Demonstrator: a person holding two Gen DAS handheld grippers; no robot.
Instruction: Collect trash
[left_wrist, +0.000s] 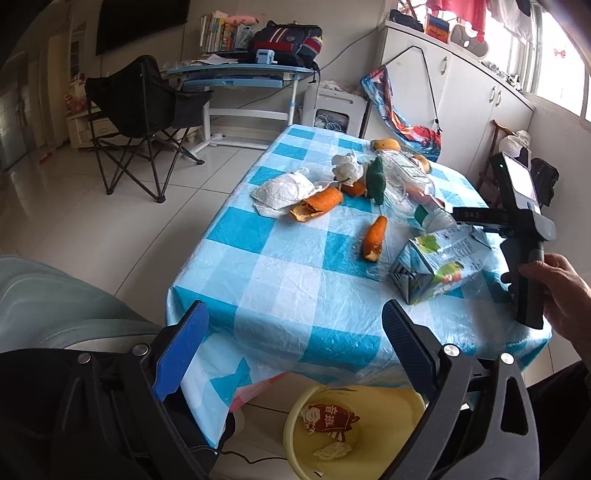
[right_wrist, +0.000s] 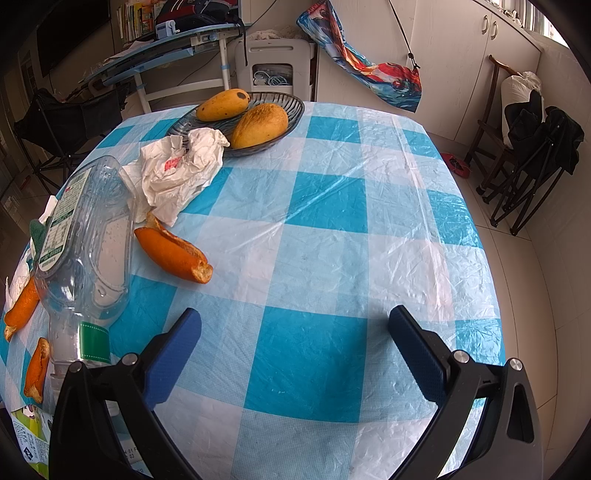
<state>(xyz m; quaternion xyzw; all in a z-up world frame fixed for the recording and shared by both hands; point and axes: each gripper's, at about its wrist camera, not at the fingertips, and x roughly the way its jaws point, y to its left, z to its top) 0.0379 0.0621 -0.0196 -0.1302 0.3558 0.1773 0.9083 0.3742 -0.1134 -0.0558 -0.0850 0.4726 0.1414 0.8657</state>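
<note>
Checked tablecloth fills both views: right gripper spread wide, empty, low centre, bottle and peel at left; left gripper wide, empty, over table edge, bin below, carton right.

Two mangoes lie in a dark dish at the far edge of the blue-checked desk. A folding chair stands on the floor beyond.
</note>
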